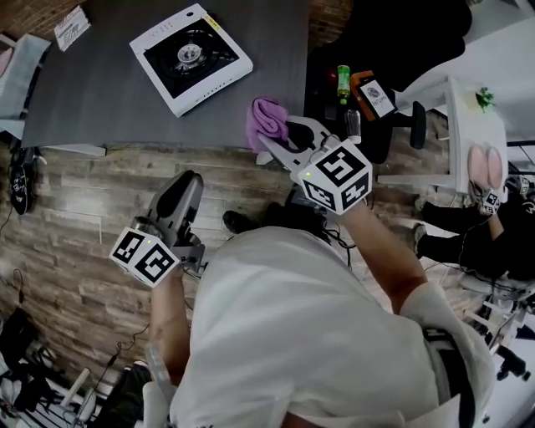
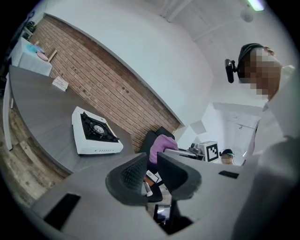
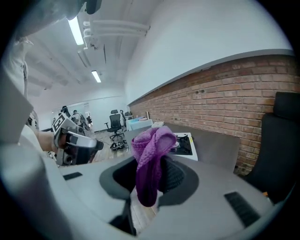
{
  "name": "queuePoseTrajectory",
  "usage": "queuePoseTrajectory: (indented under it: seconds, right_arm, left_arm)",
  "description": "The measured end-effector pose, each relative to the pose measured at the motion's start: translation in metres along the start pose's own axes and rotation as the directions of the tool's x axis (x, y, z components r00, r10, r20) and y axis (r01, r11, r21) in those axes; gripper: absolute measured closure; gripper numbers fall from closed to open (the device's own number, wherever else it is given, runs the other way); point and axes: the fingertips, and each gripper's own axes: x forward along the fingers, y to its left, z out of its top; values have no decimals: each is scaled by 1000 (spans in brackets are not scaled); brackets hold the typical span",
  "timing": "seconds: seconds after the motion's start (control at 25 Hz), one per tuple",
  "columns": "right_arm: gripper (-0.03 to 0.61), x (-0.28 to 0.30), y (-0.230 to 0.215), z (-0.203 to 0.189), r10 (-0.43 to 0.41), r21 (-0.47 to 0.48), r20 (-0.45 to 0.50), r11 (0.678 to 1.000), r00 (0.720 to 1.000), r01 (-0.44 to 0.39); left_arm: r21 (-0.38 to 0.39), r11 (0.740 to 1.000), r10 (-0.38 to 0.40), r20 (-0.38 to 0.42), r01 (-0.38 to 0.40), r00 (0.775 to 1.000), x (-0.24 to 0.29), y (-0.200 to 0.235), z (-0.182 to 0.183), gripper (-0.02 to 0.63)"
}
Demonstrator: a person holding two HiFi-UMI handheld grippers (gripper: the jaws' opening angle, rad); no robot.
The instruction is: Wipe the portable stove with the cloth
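The portable stove [image 1: 191,57] is white with a black burner top and sits on the grey table [image 1: 100,92]; it also shows in the left gripper view [image 2: 95,131] and behind the cloth in the right gripper view [image 3: 186,145]. A purple cloth [image 1: 264,117] hangs bunched from my right gripper [image 1: 277,138], which is shut on it at the table's near right corner, short of the stove. The cloth [image 3: 151,154] drapes between the jaws of the right gripper [image 3: 152,176]. My left gripper [image 1: 187,182] is held low over the floor, off the table, its jaws nearly together with nothing between them [image 2: 151,161].
A black office chair [image 1: 393,125] stands right of the table, with a green bottle [image 1: 343,82] and an orange-edged device [image 1: 374,99] on it. A paper card [image 1: 73,25] lies at the table's far left. A white side table [image 1: 472,125] and a seated person [image 1: 468,242] are at the right.
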Motion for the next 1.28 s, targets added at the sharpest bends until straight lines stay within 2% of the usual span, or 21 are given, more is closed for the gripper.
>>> queuePoseTrajectory:
  seconds: [0.28, 0.48, 0.76, 1.0, 1.28]
  right_arm:
    - [471, -33, -17, 10, 41, 33, 24, 999, 999, -42]
    - [471, -64, -28, 2, 75, 42, 19, 996, 997, -76]
    - [471, -90, -24, -13, 141, 37, 9, 989, 990, -141]
    - [476, -102, -8, -6, 126, 7, 51, 992, 991, -127]
    - [476, -115, 4, 14, 54, -5, 118, 999, 992, -54]
  left_arm:
    - [14, 999, 36, 41, -37, 998, 10, -31, 4, 546]
    - [3, 999, 54, 58, -54, 997, 20, -65, -13, 546]
    - [-17, 993, 117, 83, -116, 990, 15, -94, -40, 546]
    - [-15, 995, 103, 93, -102, 990, 6, -108, -50, 546]
    - [62, 997, 35, 66, -39, 997, 1, -121, -36, 546]
